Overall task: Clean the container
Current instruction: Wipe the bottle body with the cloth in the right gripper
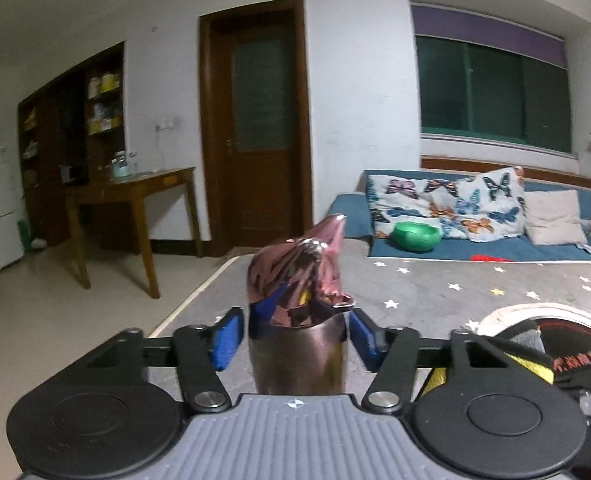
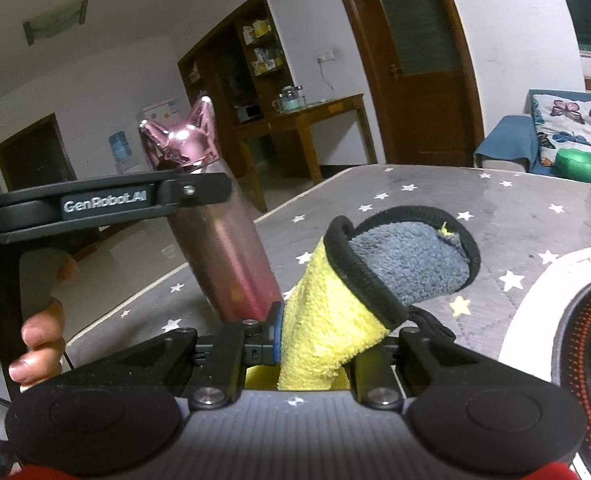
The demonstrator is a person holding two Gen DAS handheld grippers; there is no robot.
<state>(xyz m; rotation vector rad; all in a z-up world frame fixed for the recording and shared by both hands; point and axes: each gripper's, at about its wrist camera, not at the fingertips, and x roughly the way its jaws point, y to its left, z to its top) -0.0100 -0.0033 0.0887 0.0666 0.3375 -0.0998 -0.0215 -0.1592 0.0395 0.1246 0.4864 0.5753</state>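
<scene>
A shiny pink metal bottle (image 1: 297,356) with a cat-ear lid (image 1: 303,264) stands between the blue pads (image 1: 229,340) of my left gripper (image 1: 297,340), which is shut on its body. In the right wrist view the bottle (image 2: 223,248) leans to the left over the table, gripped just below the lid (image 2: 183,140) by the left gripper's black arm (image 2: 103,204); its base is hidden. My right gripper (image 2: 315,344) is shut on a yellow and grey cloth (image 2: 335,312) with black edging, just right of the bottle's lower part. The cloth (image 1: 529,340) also shows in the left wrist view.
The table (image 2: 415,200) has a grey cover with stars. A round white-rimmed appliance (image 2: 535,320) with a black top sits at its right. A green bowl (image 1: 415,236) lies on the blue sofa behind. A person's hand (image 2: 35,340) holds the left gripper's handle.
</scene>
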